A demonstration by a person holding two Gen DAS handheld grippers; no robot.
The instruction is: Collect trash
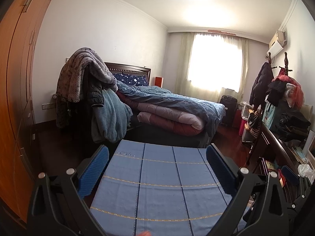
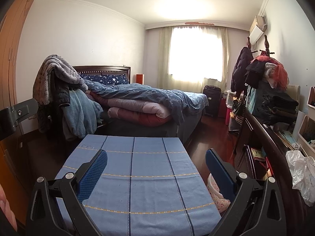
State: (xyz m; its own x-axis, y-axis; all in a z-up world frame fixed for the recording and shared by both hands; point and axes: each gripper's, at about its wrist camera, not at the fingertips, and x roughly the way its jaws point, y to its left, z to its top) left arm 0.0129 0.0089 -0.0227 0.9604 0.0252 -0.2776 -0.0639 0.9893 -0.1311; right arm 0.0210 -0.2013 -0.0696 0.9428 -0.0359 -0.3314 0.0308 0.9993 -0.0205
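My left gripper (image 1: 157, 153) is open and empty, held above a table with a blue checked cloth (image 1: 161, 179). My right gripper (image 2: 156, 157) is also open and empty above the same cloth (image 2: 137, 169). A crumpled white plastic bag (image 2: 301, 173) lies on the dark dresser at the right; it also shows in the left wrist view (image 1: 306, 172). A small bin with a flowered liner (image 2: 216, 192) stands by the table's right edge, partly hidden by my right finger. The right gripper's blue pad (image 1: 289, 175) shows at the right edge of the left view.
A bed (image 2: 157, 102) with piled quilts stands beyond the table. Clothes hang over a chair (image 2: 59, 90) at the left. A wooden wardrobe (image 1: 15, 98) fills the left side. A dark dresser (image 2: 261, 143) with folded clothes runs along the right wall. A suitcase (image 2: 211, 98) stands under the window.
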